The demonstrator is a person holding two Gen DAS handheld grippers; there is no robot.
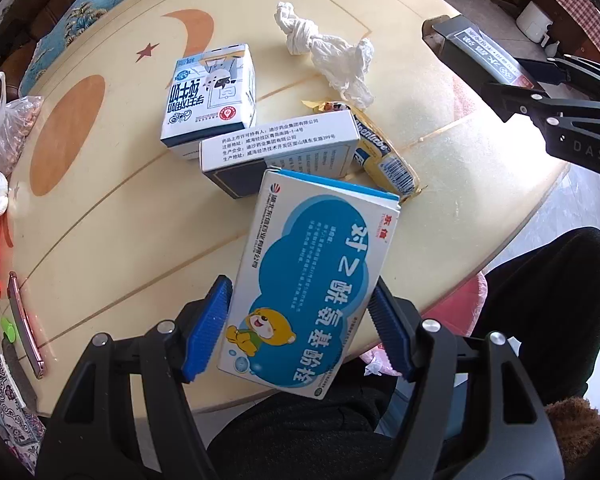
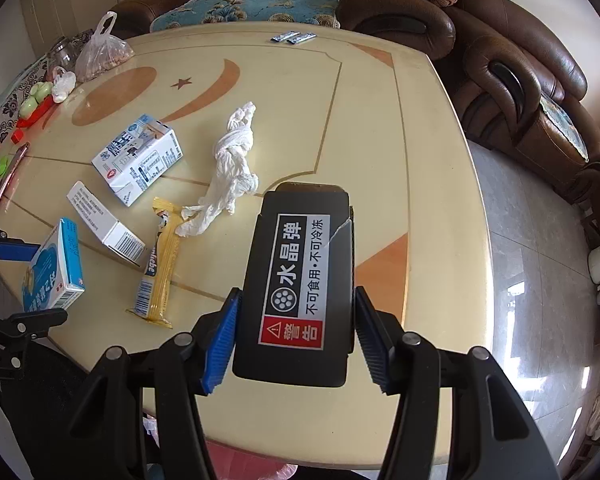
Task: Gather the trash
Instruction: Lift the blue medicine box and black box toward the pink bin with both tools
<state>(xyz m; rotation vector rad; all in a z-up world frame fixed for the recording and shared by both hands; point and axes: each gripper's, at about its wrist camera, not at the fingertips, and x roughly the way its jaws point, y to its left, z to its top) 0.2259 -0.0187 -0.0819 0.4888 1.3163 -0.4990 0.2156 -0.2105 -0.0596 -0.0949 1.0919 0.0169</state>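
My left gripper point(image 1: 300, 328) is shut on a blue-and-white medicine box with a cartoon bear point(image 1: 312, 280), held above the table's near edge; it also shows in the right wrist view point(image 2: 54, 268). My right gripper point(image 2: 296, 340) is shut on a black box with a warning label point(image 2: 304, 280), held above the table; it shows in the left wrist view point(image 1: 476, 50) at the upper right. On the table lie a milk carton point(image 1: 212, 96), a white medicine box point(image 1: 280, 148), a yellow wrapper point(image 2: 162, 264) and crumpled white tissue point(image 2: 232, 168).
The cream table point(image 2: 380, 120) carries a plastic bag point(image 2: 100, 52), a pink phone point(image 1: 24, 320), small red and green items point(image 2: 32, 108) on the left, and two sachets point(image 2: 294, 37) at the far edge. A brown sofa point(image 2: 520, 72) stands behind and right. A pink bag point(image 1: 456, 300) shows below the table's near edge.
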